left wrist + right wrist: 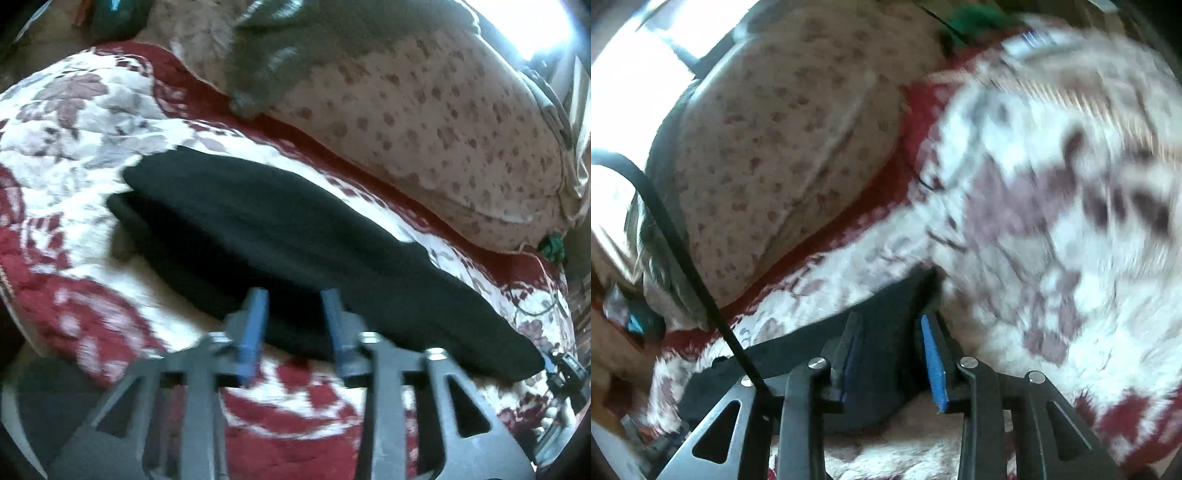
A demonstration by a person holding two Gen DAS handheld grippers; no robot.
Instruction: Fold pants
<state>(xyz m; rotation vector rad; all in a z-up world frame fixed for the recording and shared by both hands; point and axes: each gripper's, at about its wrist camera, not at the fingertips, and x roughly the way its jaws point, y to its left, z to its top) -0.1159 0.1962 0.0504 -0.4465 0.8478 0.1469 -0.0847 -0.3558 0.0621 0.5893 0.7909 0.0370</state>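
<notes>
Black pants [280,243] lie folded lengthwise in a long strip across the red-and-white floral quilt [74,155]. My left gripper [295,299] is open, its blue-padded fingers [255,321] straddling the near edge of the pants around the middle. In the right wrist view one end of the pants [886,332] lies between the fingers of my open right gripper [892,321]; the blue pad [932,365] stands beside the cloth. My right gripper also shows at the pants' far right end in the left wrist view [561,365].
A spotted cream pillow [424,122] lies behind the pants, with a grey garment [295,55] on it. A black cable [683,251] runs across the right wrist view. A bright window [624,74] is behind. A green item [552,247] sits at the pillow's end.
</notes>
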